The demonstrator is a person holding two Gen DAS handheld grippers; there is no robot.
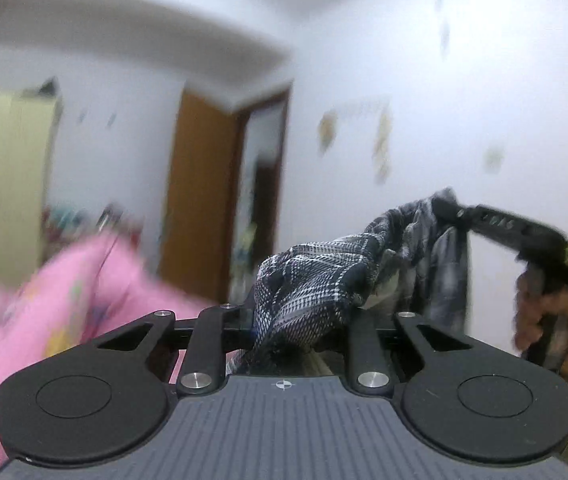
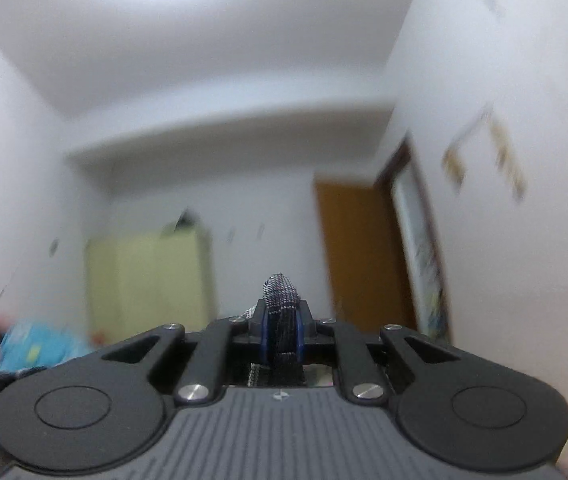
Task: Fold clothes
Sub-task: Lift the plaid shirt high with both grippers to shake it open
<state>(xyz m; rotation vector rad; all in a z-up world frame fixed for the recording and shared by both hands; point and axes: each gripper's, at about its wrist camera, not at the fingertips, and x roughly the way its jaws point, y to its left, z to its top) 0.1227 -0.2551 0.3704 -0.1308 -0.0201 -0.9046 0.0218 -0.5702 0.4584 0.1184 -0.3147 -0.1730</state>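
Plaid garment point(image 1: 315, 276) held aloft, spanning both grippers, clear of pink bedding point(image 1: 84, 280) below.

Left gripper point(image 1: 284, 320): fingers clamped on bunched cloth. Right gripper point(image 2: 282, 332): fingers clamped on cloth edge.

Step, judged: lift and spread before first fold. Next move calls for even tension, then laying flat.

Left view shows right gripper side-on, person's hand point(image 1: 539, 312), cloth hanging. Right view shows only pinched fold, blurred room.
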